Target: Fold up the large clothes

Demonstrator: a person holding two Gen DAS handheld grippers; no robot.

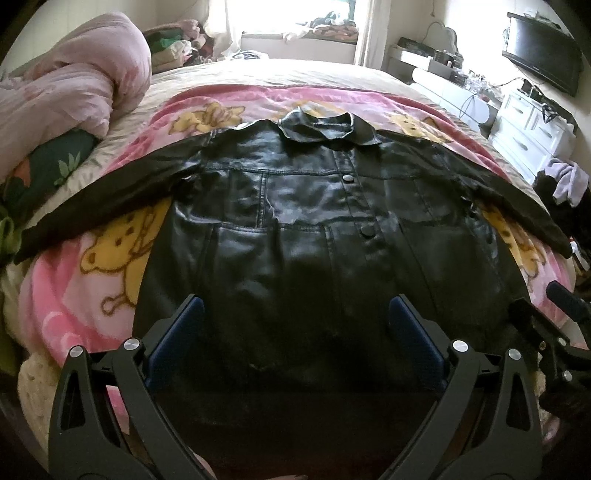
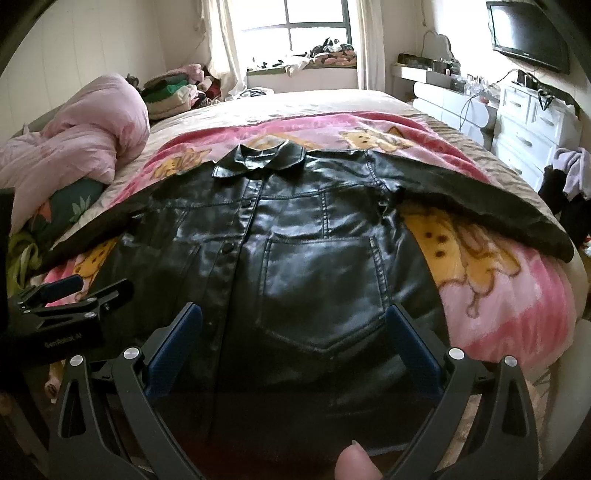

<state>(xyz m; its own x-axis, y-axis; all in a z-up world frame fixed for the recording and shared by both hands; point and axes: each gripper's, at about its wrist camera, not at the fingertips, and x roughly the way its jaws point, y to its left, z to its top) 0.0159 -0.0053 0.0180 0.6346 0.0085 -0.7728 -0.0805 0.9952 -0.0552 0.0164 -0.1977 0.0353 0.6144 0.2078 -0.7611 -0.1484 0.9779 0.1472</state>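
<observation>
A black leather jacket (image 1: pixel 295 206) lies flat and buttoned on a pink cartoon blanket (image 1: pixel 66 295), collar at the far end, both sleeves spread out sideways. It also shows in the right wrist view (image 2: pixel 295 251). My left gripper (image 1: pixel 295 314) is open and empty, hovering over the jacket's near hem on its left half. My right gripper (image 2: pixel 295 321) is open and empty over the hem's right half, above a chest pocket (image 2: pixel 321 291). Each gripper shows at the edge of the other's view.
A bunched pink duvet (image 1: pixel 74 81) lies at the bed's far left. White drawers (image 1: pixel 532 129) and a wall television (image 1: pixel 543 48) stand on the right. A window (image 2: pixel 314 26) is at the far end, with piled clothes (image 2: pixel 173 88) beside it.
</observation>
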